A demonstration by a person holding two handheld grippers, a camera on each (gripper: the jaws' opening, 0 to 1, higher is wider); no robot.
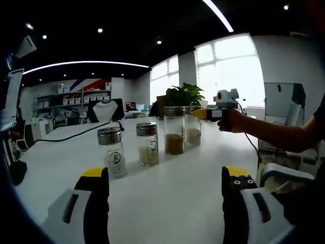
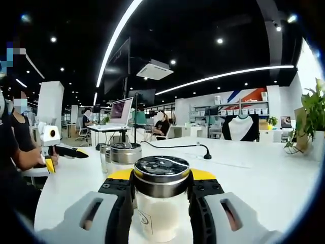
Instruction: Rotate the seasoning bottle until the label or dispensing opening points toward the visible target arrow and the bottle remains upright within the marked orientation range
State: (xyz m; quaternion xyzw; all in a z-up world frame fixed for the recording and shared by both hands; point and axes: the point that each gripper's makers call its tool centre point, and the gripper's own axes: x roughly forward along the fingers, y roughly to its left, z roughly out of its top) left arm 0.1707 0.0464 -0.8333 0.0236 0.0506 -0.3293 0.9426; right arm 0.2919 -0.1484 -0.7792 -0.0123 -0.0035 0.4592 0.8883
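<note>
Four glass seasoning bottles with metal caps stand in a row on the white table. The nearest bottle carries a white label. Behind it stand a pale-filled bottle and a brown-filled bottle. My right gripper is shut on the farthest bottle, which stands upright. In the right gripper view that bottle sits between the jaws of the right gripper, cap level. My left gripper stands open, short of the row, nothing between its jaws. It also appears as the left gripper.
A person's forearm reaches in from the right. A potted plant stands behind the bottles. A black cable crosses the table, and a laptop on a stand stands at its far side. Two other bottles stand just beyond the held one.
</note>
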